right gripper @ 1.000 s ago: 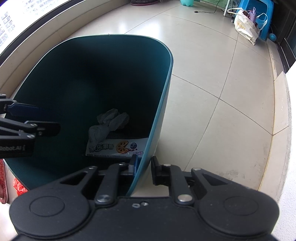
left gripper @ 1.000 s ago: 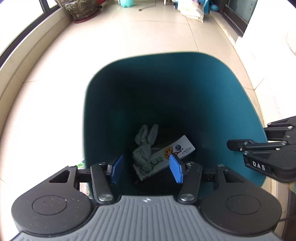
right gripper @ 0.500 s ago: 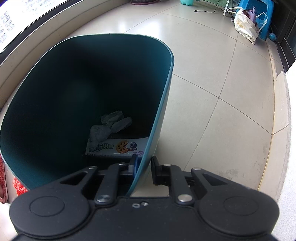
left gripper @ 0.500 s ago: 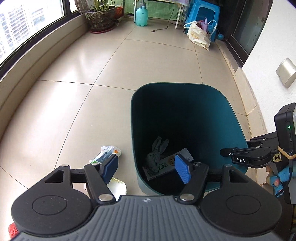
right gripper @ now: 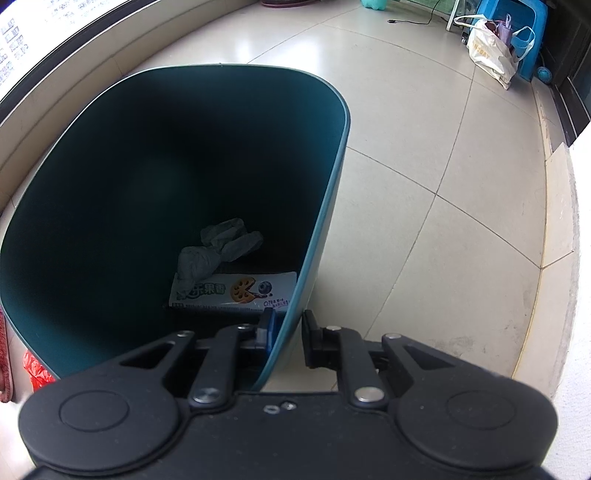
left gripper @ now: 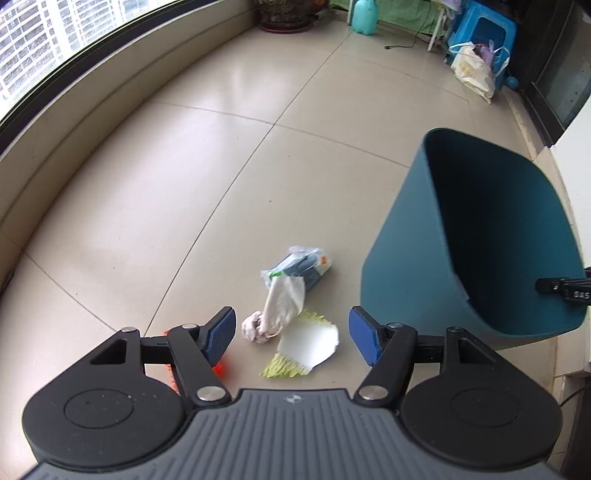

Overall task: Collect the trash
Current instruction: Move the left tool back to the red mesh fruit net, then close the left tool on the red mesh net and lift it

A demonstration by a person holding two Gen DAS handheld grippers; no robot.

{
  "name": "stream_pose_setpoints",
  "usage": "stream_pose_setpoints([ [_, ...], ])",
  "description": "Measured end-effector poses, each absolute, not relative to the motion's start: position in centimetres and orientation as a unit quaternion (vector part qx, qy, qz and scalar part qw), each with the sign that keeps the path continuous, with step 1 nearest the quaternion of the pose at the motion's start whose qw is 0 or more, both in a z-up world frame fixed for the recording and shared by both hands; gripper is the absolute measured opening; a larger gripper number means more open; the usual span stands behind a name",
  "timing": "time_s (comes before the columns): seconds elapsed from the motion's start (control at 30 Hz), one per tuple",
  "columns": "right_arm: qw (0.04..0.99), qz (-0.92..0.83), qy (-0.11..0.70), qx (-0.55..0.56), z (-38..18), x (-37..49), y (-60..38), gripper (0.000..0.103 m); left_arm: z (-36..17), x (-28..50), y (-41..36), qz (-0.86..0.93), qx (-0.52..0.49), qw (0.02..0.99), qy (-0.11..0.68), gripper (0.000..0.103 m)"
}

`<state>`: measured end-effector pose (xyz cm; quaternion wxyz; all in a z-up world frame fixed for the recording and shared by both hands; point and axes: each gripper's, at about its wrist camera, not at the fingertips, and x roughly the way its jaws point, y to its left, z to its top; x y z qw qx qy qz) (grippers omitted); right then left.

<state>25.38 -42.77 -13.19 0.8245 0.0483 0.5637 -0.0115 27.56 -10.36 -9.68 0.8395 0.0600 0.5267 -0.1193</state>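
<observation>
My left gripper (left gripper: pixel 291 338) hangs open above trash on the tiled floor: a white glove (left gripper: pixel 282 304) knotted to a crumpled wad (left gripper: pixel 254 328), a clear plastic wrapper (left gripper: pixel 299 266), and a torn yellow-green packet (left gripper: pixel 304 349) showing its white inside. Nothing is between its blue pads. A red scrap (left gripper: pixel 219 368) peeks out under its left finger. The teal bin (left gripper: pixel 406 266) stands tilted to the right. My right gripper (right gripper: pixel 286 332) is shut on the bin's rim (right gripper: pixel 317 229). Inside lie a grey glove (right gripper: pixel 214 251) and a flat snack box (right gripper: pixel 236 291).
A low ledge under the window (left gripper: pixel 92 92) runs along the left. At the far end stand a plant pot (left gripper: pixel 284 16), a teal bottle (left gripper: pixel 364 16), a blue stool (left gripper: pixel 484 33) and a white bag (left gripper: pixel 474 70). A white wall (left gripper: pixel 576 147) borders the right.
My left gripper has swung left out of the bin and now hangs over the floor trash, with its jaws wider. The right gripper and the bin have kept still.
</observation>
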Motion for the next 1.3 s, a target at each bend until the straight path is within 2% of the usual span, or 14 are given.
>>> stream_pose_setpoints([
  [0.33,0.82,-0.022,0.572,0.032,-13.3,25.9,-42.0,0.013,-16.6,30.2,-1.2,-0.026,0.025,0.834,0.55,0.067],
  [0.53,0.817,-0.023,0.575,0.019,-13.5,25.8,-41.6,0.013,-23.2,31.9,2.6,0.002,0.005,0.804,0.595,0.067],
  [0.77,0.809,-0.019,0.587,0.003,-14.1,26.0,-40.9,0.013,-28.9,33.1,2.1,-0.014,0.001,0.772,0.636,0.067],
  [1.13,0.805,-0.017,0.592,-0.003,-14.8,26.5,-40.7,0.013,-33.8,34.1,0.4,0.014,0.029,0.752,0.658,0.067],
  [1.23,0.805,-0.017,0.593,-0.002,-14.9,26.5,-40.7,0.013,-34.0,33.9,0.5,0.018,0.035,0.755,0.655,0.064],
  [1.27,0.805,-0.017,0.593,-0.003,-14.9,26.5,-40.7,0.013,-34.1,33.9,0.4,0.017,0.044,0.754,0.655,0.055],
  [1.3,0.805,-0.017,0.593,-0.003,-14.9,26.5,-40.7,0.013,-34.2,33.8,0.3,0.016,0.048,0.753,0.656,0.05],
])
